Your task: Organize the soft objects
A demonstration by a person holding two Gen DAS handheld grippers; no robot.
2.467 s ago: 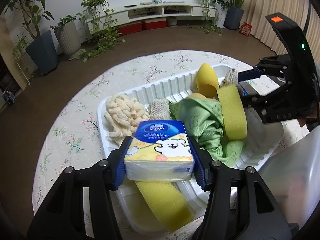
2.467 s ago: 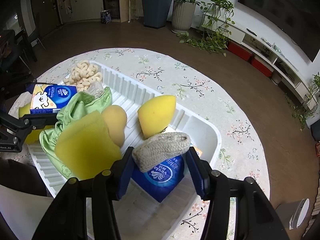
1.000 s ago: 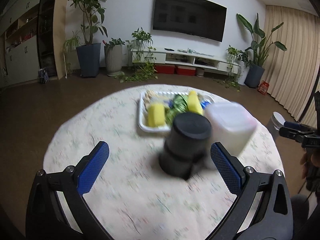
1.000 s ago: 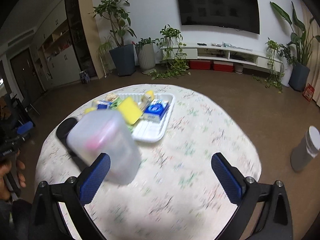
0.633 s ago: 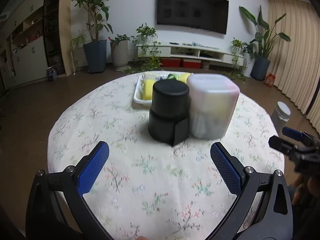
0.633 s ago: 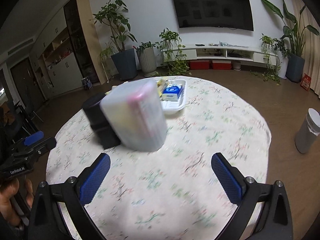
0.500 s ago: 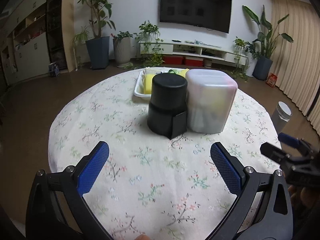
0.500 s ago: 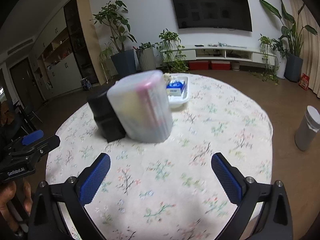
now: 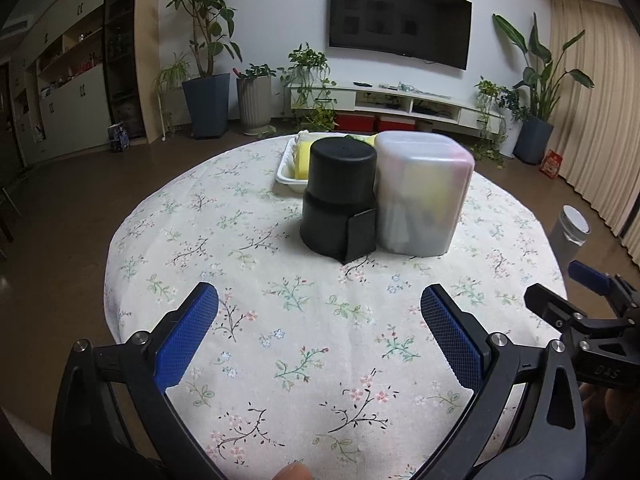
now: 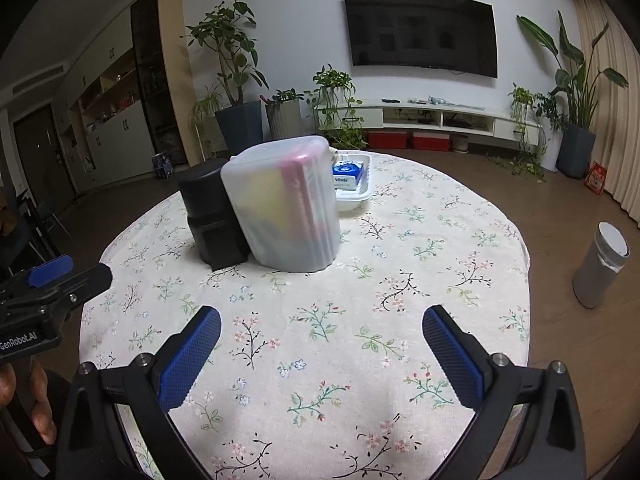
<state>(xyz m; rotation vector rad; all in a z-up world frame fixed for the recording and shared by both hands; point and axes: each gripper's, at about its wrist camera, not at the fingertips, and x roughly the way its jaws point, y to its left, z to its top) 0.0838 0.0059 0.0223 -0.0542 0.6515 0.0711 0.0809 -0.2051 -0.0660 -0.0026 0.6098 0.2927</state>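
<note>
Left gripper (image 9: 320, 332) spread wide, empty, above floral tablecloth (image 9: 304, 320). Right gripper (image 10: 322, 344) likewise wide, empty. White tray (image 9: 286, 168) of soft objects at 12 o'clock, far side, behind black container (image 9: 340, 200) touching translucent bin (image 9: 424, 196).

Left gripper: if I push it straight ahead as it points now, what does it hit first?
Most likely the black cylindrical container, standing beside the translucent plastic box. The left gripper is open, with only bare tablecloth before that. Depth is uncertain.
</note>
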